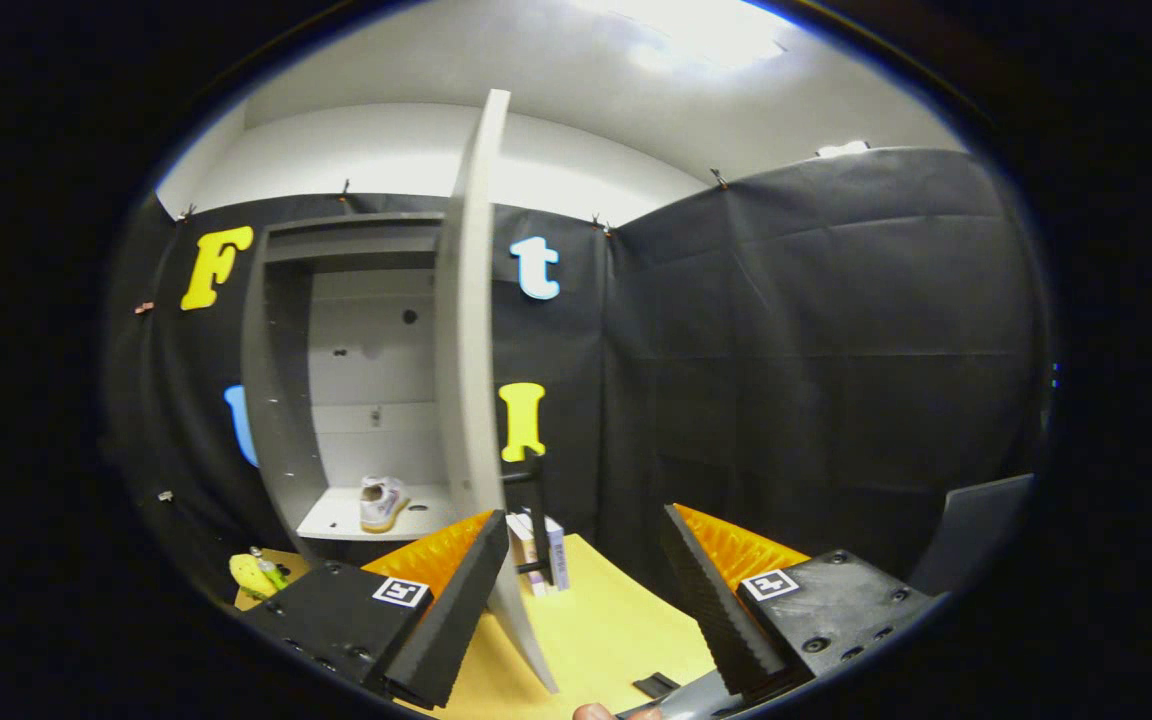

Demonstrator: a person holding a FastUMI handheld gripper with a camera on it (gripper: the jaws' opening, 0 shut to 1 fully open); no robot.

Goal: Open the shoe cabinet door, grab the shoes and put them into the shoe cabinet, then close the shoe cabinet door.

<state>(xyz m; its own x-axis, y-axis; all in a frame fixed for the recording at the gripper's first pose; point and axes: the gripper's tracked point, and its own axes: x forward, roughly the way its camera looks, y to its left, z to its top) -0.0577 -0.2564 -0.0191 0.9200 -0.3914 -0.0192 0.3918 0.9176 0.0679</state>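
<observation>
- Shoe cabinet (281, 400) stands against the booth's black cloth wall, pale grey, its interior in view.
- Cabinet door (466, 380) is swung wide open, seen nearly edge-on, hinged at the cabinet's right side and reaching out toward the hand-held gripper.
- One white shoe (381, 503) sits on the cabinet's bottom shelf (331, 520), upright, toward the right of the shelf and close to the door.
- Back panel of the cabinet shows a few small dark holes and marks above the shoe.
- Hand-held gripper (576, 610) hangs in front of the cabinet, fingers spread wide apart, nothing between them but air.
- The door's lower edge passes just beside the left finger (451, 620), on its inner side; I cannot tell whether they touch.
- Right finger (711, 600) stands well clear of the door.
- Yellow surface (606, 620) lies below the cabinet, under the gripper.
- A few books (541, 550) stand upright on the surface just right of the door, held by a dark bookend (534, 510).
- A yellow-green object (254, 575) rests on the surface below the cabinet's left corner; too small to identify.
- A small dark flat piece (656, 685) lies on the surface between the fingers.
</observation>
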